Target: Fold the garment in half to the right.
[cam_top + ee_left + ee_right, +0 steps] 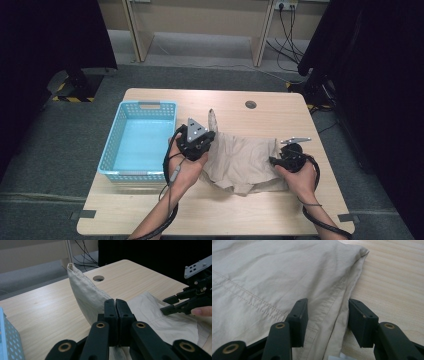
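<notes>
A beige garment (240,160) lies crumpled on the wooden table (250,210), right of the middle. My left gripper (209,136) is at its left edge, jaws pressed together on a fold of the cloth. In the left gripper view the pinched garment (85,292) rises as a narrow strip beyond my left gripper (115,305). My right gripper (274,160) sits at the garment's right edge. In the right gripper view my right gripper (328,305) stands open, jaws straddling a stitched hem of the garment (274,272) without pressing it. The left gripper view also shows the right gripper (164,305) open.
A light blue plastic basket (137,105) stands on the table's left side, close to my left hand; its corner (10,340) shows in the left gripper view. A round cable hole (250,104) lies near the table's far edge. Bare wood runs along the front.
</notes>
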The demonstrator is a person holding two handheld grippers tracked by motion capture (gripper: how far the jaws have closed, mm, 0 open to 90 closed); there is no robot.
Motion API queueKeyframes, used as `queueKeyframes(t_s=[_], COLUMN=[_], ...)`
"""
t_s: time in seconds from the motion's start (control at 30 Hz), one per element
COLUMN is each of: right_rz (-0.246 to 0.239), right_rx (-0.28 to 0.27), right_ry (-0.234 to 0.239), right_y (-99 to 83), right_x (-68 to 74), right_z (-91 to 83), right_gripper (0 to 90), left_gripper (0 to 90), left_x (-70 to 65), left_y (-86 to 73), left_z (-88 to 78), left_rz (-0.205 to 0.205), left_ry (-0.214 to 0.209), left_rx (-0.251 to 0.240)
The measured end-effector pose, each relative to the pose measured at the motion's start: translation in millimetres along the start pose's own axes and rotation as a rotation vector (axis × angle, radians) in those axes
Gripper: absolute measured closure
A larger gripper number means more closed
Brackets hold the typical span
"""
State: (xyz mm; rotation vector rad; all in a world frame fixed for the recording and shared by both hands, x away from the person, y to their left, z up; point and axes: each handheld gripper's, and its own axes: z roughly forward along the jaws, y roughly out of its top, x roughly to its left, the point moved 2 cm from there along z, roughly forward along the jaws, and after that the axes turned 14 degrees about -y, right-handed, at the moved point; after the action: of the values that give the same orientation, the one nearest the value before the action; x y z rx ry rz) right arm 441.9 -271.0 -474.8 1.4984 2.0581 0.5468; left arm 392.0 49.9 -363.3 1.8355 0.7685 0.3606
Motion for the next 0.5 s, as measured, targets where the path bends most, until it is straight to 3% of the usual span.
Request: queueKeyframes(t_s=[0.5], right_rz=[-0.007], right_rx=[-0.003], right_ry=[0.006], right_y=[1.5], right_x=[5.9], right_z=[0.0], right_gripper=[51.9], left_gripper=[88.2], left_x=[-2.2], left_y=[3.6], left_z=[1.1], left_rz=[0.007], left_ry=[-0.003], left_rx=[-0.004])
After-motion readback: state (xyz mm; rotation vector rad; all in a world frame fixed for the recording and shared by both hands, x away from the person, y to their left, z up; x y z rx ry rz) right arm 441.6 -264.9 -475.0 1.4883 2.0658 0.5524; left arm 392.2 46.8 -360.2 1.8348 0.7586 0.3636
